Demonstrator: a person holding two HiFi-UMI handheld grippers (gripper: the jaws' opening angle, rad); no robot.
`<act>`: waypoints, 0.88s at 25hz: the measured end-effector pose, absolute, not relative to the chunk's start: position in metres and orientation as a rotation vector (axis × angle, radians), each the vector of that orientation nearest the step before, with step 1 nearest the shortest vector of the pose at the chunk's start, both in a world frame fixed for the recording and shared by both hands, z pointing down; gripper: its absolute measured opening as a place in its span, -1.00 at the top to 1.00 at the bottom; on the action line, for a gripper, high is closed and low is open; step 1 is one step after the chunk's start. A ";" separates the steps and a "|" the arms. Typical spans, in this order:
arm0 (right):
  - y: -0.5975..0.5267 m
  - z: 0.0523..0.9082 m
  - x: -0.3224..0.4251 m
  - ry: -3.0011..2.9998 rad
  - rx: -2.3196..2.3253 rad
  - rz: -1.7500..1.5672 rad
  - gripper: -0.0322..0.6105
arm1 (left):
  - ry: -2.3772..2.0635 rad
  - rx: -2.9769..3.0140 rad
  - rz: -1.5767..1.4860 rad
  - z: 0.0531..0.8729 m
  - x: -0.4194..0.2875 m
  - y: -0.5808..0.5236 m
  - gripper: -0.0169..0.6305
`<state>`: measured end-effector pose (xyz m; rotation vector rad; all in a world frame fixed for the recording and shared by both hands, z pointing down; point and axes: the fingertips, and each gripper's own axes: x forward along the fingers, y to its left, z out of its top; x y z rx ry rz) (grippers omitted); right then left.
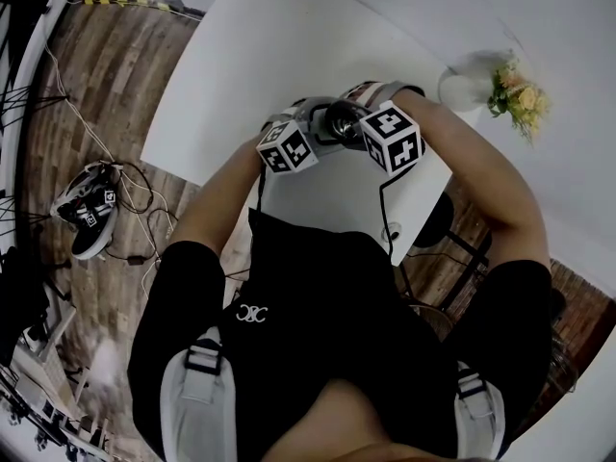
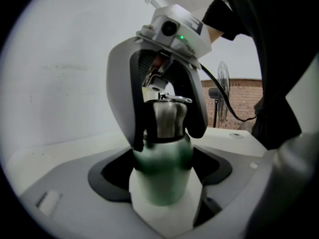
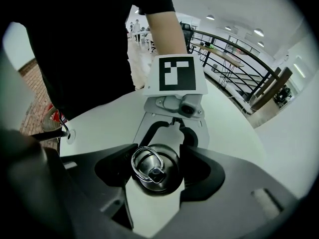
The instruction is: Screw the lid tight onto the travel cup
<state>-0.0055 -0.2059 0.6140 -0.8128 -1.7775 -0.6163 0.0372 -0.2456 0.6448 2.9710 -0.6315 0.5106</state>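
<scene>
Right gripper view: with right gripper (image 3: 155, 163) clamped wide on lid (image 3: 158, 176) from above and left gripper (image 2: 162, 180) clamped wide round cup (image 2: 160, 161), upright on table (image 1: 289, 56), keep cup steady, turn lid clockwise squarely, avoid tilting, regrip, repeat until firm.

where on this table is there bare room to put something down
The table is bare to the left of the cup and beyond it. It is crowded round the cup and by the vase at the right.
</scene>
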 end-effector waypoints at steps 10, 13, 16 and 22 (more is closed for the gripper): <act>-0.215 0.605 -0.020 -2.170 -0.498 -0.309 0.07 | -0.662 2.963 0.504 0.644 0.035 -0.245 -0.33; -0.221 0.602 -0.024 -2.304 -0.323 -0.197 0.07 | -0.671 2.951 0.504 0.645 0.034 -0.245 -0.34; -0.229 0.597 -0.027 -2.420 -0.133 -0.118 0.07 | -0.696 2.935 0.500 0.645 0.034 -0.245 -0.34; -0.247 0.584 -0.034 -2.578 0.289 0.003 0.08 | -0.794 2.880 0.461 0.645 0.032 -0.248 -0.34</act>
